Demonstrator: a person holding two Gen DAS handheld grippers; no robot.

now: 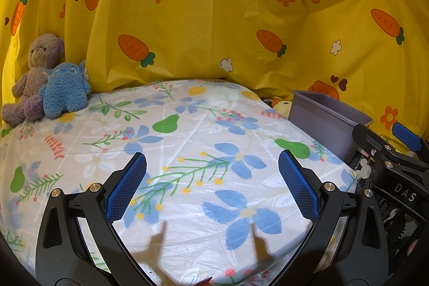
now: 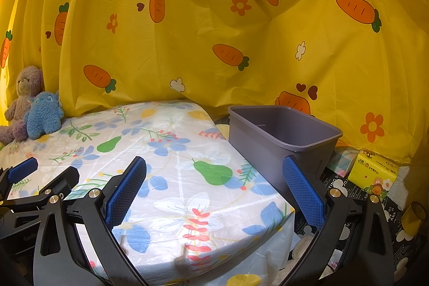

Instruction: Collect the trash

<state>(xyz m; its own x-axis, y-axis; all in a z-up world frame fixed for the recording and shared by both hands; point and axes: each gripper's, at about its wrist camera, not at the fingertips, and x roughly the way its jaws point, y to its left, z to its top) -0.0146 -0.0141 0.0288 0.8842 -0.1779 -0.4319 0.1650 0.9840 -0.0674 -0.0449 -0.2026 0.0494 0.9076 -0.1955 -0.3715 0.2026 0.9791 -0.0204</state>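
Note:
My left gripper (image 1: pixel 213 189) hangs open over the flowered tablecloth (image 1: pixel 187 152) with nothing between its blue pads. My right gripper (image 2: pixel 214 192) is open too, above the table's right front corner, and shows at the right edge of the left wrist view as the right gripper (image 1: pixel 396 152). A grey plastic bin (image 2: pixel 281 136) stands just off the table's right side, beyond my right finger; it also appears as the bin (image 1: pixel 324 119) in the left wrist view. What lies at the bin's bottom is hidden. No loose trash shows on the cloth.
A purple teddy bear (image 1: pixel 32 77) and a blue plush toy (image 1: pixel 64 90) sit at the table's far left corner. A yellow carrot-print curtain (image 2: pixel 214 31) hangs behind. A yellow tissue pack (image 2: pixel 375 170) and a yellow cup (image 2: pixel 413 219) lie right of the bin.

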